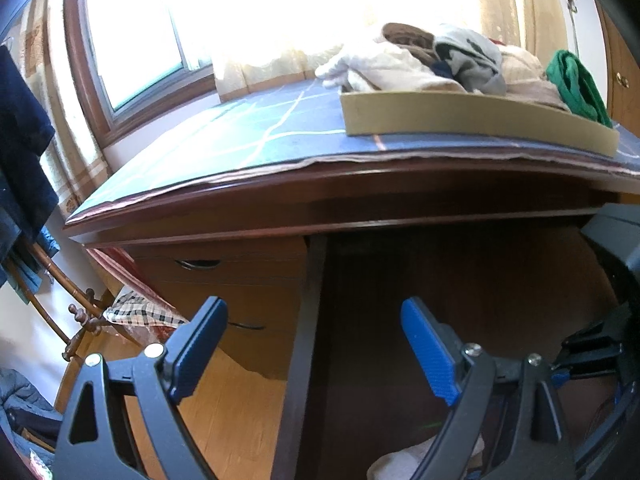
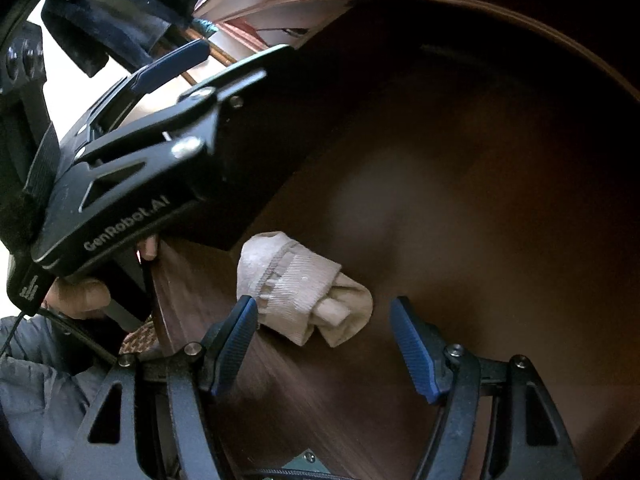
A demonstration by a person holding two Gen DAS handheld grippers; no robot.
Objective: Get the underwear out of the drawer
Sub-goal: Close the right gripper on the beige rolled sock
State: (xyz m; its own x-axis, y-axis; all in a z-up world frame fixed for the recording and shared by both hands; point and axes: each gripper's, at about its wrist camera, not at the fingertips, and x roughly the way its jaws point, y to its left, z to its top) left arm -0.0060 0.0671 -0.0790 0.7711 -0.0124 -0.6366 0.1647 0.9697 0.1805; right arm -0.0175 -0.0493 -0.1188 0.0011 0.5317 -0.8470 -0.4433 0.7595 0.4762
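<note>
Open drawer [image 2: 460, 220] under the bench [image 1: 280, 200], pale folded underwear [image 2: 304, 300] on its floor, right claw [image 2: 324, 344] released just beside it, left claw [image 1: 312, 344] released, empty.

A bright window [image 1: 132, 48] with a pale curtain [image 1: 264, 60] stands behind the desk top, which carries a blue checked cloth [image 1: 248, 136]. Left of the desk hang dark clothes [image 1: 20, 152] on a wooden rack [image 1: 60, 280] — beside it lies a checkered fabric [image 1: 140, 312].
</note>
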